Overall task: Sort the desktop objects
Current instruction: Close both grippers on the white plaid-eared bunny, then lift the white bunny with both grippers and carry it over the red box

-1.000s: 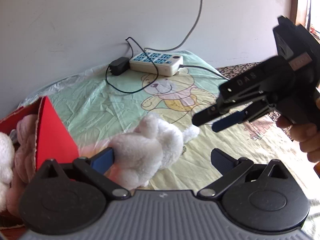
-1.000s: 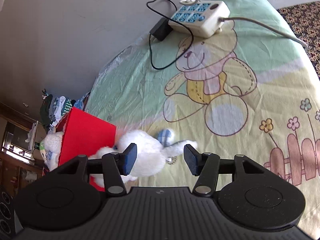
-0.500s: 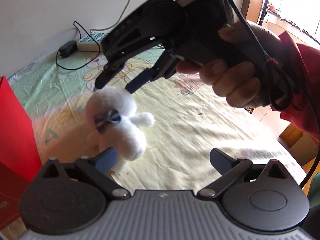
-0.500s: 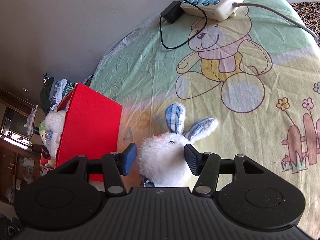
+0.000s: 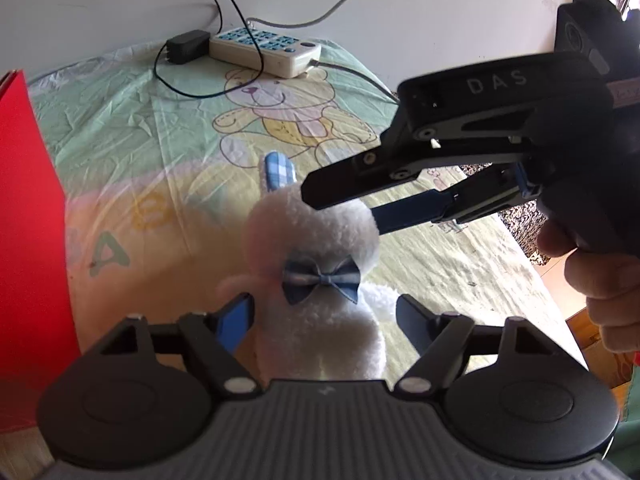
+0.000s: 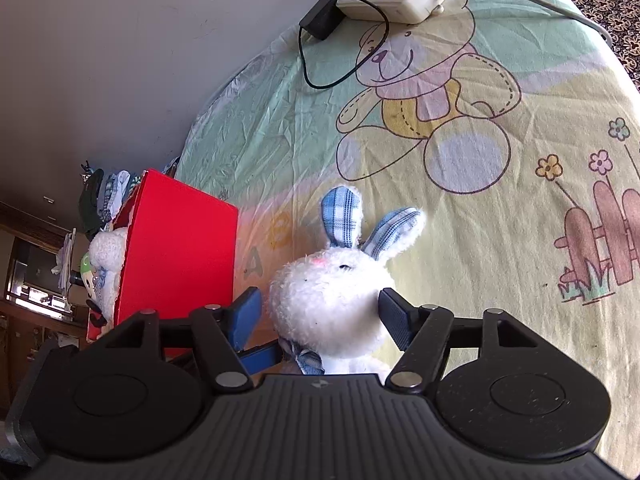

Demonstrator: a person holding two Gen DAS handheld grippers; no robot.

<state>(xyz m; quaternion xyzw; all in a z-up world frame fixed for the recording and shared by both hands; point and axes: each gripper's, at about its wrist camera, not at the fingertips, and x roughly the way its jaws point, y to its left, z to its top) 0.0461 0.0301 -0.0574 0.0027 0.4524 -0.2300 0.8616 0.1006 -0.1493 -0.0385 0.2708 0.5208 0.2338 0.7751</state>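
Right gripper spread around the toy rabbit's head — right pad touching, left pad apart; left gripper spread either side of its body; rabbit upright on the bedsheet, beside the red box — power strip far off.

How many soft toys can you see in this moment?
2 for certain: a white bunny on the table between the open fingers of both grippers, and a white plush in the red box. More may be hidden inside the box.
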